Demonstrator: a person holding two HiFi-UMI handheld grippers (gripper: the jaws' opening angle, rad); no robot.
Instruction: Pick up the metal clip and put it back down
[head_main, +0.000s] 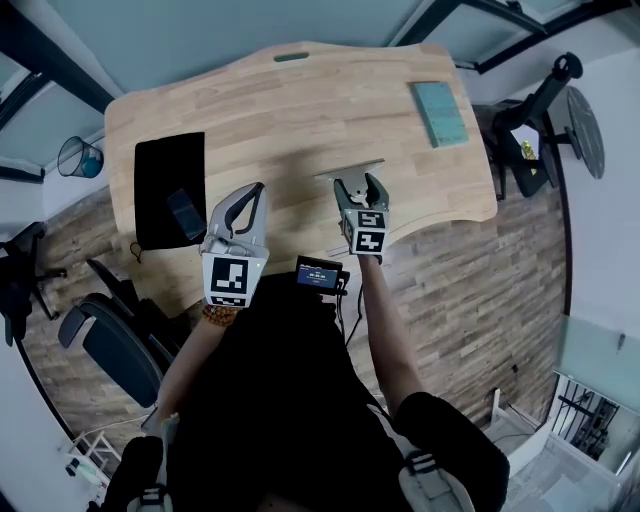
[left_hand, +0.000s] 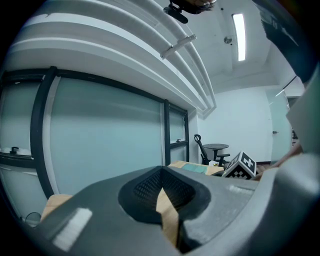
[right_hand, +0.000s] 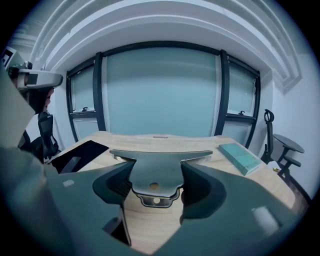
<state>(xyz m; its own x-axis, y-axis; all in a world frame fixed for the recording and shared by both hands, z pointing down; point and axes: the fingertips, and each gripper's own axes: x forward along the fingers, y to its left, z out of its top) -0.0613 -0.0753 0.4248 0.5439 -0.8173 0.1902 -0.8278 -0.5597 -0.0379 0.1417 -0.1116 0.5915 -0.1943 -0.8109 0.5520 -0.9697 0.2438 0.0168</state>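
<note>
Clip (right_hand: 160, 161): held in the right gripper (right_hand: 156, 175), and it seems to be up off the table (right_hand: 150, 224).
Right fingers: wide, pressing on the clip's two sides.
Left gripper (left_hand: 162, 174): fingers together, with nothing in them.
Slip: the clip is smooth metal, so it may tilt or slide out.
Drop: letting go up high may make it bounce off the near edge.
</note>
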